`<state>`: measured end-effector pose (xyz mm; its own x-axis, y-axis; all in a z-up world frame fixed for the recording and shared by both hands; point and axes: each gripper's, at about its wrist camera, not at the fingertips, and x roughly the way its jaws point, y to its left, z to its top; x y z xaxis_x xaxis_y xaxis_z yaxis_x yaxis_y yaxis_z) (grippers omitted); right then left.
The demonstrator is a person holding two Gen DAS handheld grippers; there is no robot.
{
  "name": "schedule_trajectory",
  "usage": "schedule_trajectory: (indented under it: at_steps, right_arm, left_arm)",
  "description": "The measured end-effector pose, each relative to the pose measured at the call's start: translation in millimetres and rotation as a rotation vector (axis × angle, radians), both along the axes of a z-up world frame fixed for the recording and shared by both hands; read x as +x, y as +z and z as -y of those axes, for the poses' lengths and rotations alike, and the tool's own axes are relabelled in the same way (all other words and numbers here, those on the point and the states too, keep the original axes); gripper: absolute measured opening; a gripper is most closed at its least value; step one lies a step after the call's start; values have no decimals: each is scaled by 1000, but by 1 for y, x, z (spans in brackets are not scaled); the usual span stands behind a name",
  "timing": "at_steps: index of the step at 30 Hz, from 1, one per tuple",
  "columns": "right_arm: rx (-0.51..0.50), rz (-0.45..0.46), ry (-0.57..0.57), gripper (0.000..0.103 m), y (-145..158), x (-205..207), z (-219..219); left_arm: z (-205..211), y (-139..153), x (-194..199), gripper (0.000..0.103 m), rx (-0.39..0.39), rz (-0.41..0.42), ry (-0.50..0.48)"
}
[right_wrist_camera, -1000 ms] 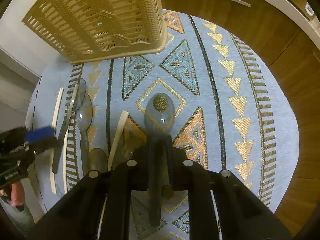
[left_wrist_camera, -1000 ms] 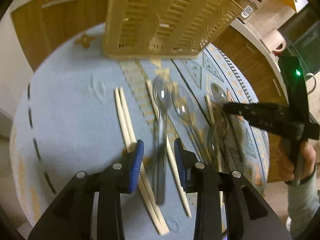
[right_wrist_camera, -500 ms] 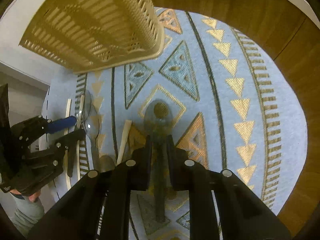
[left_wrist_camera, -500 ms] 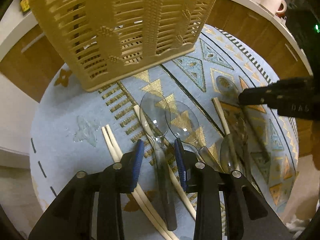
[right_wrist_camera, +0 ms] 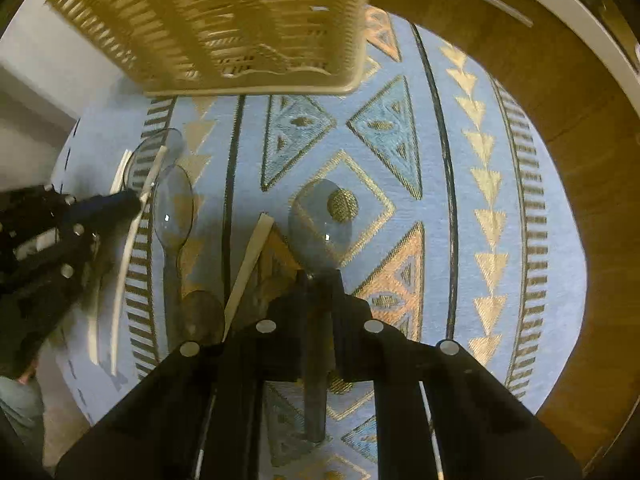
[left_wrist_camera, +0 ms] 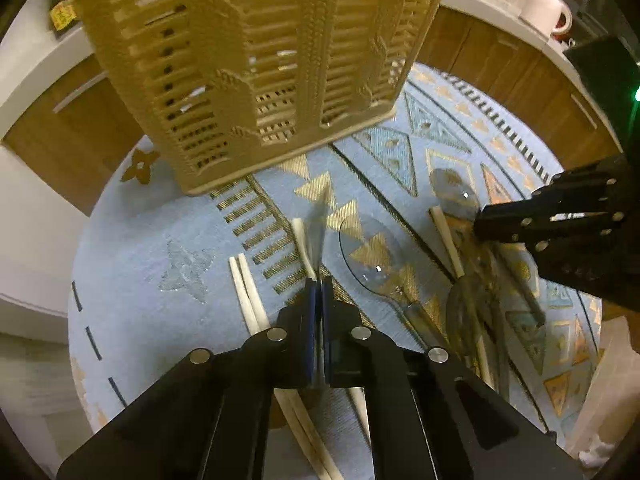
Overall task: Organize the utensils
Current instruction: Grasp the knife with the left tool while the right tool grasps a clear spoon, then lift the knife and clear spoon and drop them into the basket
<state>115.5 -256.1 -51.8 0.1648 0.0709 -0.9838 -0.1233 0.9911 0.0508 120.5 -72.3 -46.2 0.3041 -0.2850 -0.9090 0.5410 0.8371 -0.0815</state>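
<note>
My left gripper (left_wrist_camera: 319, 285) is shut on a clear plastic spoon (left_wrist_camera: 318, 220), seen edge-on and tilted up off the cloth. My right gripper (right_wrist_camera: 320, 276) is shut on the handle of another clear spoon (right_wrist_camera: 322, 222). A tan slotted utensil basket (left_wrist_camera: 256, 60) stands at the far side of the table; it also shows in the right wrist view (right_wrist_camera: 224, 20). A third clear spoon (left_wrist_camera: 372, 258) lies flat between the grippers. Wooden chopsticks (left_wrist_camera: 248, 292) lie to the left of my left gripper.
A blue patterned tablecloth (right_wrist_camera: 472, 216) covers the round table. More chopsticks (left_wrist_camera: 446, 240) and another spoon (left_wrist_camera: 468, 308) lie near the right gripper. Wooden cabinets and a white mug (left_wrist_camera: 546, 10) stand beyond the table edge.
My left gripper moved forward toward the basket and shut on a clear spoon, tipping it on edge. My right gripper stays shut on its spoon and has moved slightly closer to the basket.
</note>
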Motion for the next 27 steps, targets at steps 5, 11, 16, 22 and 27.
schedule_trajectory:
  at_steps: [5,11,16,22,27]
  right_arm:
    - [101,40,-22,8,9,-7,14]
    - [222,218,-10,8,54,-36,33]
    - [307,381,5,8,95,-54,34]
    - [343,647,13,8,162,-59,34]
    - [322,811,-12,8,195,-32,16]
  left_arm:
    - [-23,12,-7,1,-110,14,17]
    - [-52,54,-28,1,-278,108,14]
    - [-59,100,-42,1,-399,239,2]
    - [-61,158,-36,1,-537,426,44]
    - [-61,187,-13,1,-698,576,111]
